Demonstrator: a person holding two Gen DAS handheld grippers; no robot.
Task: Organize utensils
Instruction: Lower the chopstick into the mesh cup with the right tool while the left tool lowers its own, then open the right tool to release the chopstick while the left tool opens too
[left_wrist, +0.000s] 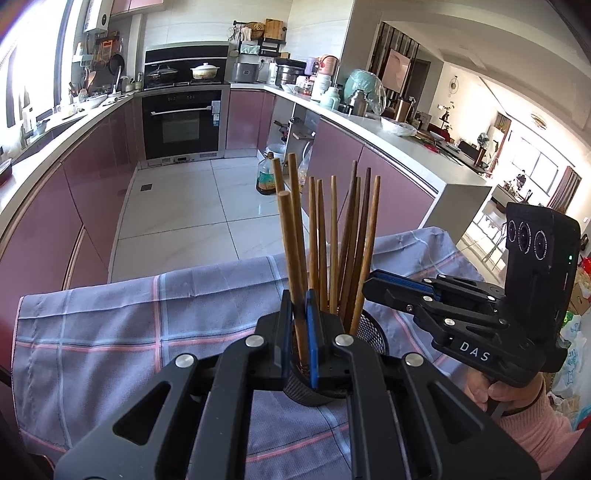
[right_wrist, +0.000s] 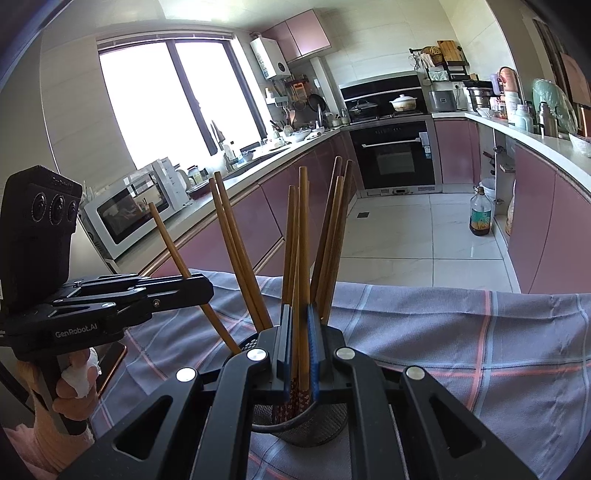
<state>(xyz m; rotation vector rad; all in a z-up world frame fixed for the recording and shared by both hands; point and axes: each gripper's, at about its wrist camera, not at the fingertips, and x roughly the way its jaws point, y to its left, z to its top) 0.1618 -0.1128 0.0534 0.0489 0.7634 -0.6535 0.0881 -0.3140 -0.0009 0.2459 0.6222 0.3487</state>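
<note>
Crowding the mesh holder (left_wrist: 314, 387), upright chopsticks (left_wrist: 334, 240) surround both grippers' fingers (left_wrist: 312, 332), each clamped on one.

Bright daylight, heavy fisheye bend in both your wrist views.
Your window (right_wrist: 177, 107) blows out white up and left of the right gripper (right_wrist: 300, 354); counters curve at the rims, corners go dark, and the far room perhaps looks slightly soft.
</note>
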